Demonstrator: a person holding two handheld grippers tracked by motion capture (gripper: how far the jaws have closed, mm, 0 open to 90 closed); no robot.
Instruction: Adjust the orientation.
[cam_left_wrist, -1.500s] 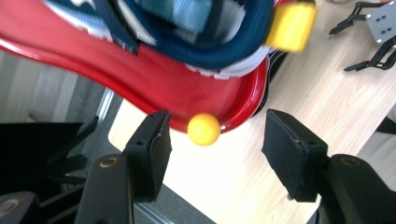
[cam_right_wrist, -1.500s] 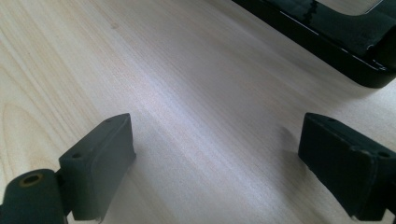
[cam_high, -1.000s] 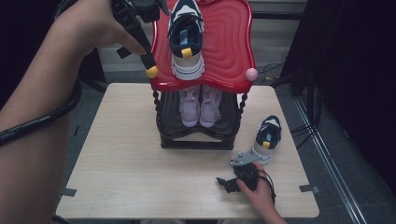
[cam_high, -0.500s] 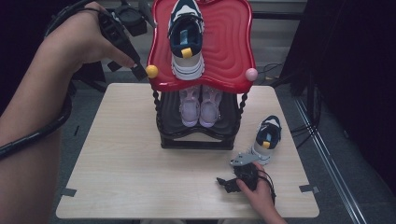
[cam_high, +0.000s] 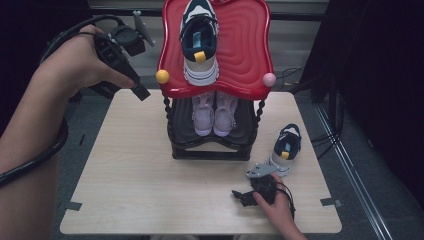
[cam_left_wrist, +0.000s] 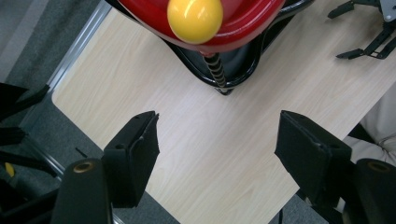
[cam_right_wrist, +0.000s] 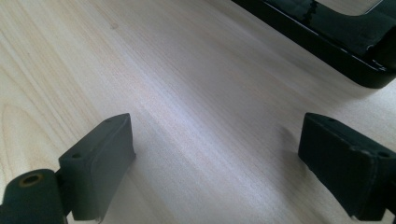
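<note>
Jaws of the left gripper (cam_left_wrist: 217, 140) stand wide apart with nothing between them, and they have just been opening further; under them lies bare table (cam_left_wrist: 219, 140). In the high view the left gripper (cam_high: 141, 93) is held in the air at the table's far left corner, its tip just beside the yellow ball (cam_high: 162, 76) on the rim of the red tray (cam_high: 245, 45). A navy and white shoe (cam_high: 200, 42) lies on that tray, toe toward the person. Below the tray, on the black lower shelf (cam_high: 210, 145) of the stand, sits a pair of pale pink shoes (cam_high: 215, 112).

The right gripper (cam_right_wrist: 215, 158) is also wide open and empty, lying low over the wood near the shelf's edge. In the high view it (cam_high: 245, 196) rests at the near right of the table, close to a second navy and white shoe (cam_high: 285, 149) standing on the table beside the stand.
</note>
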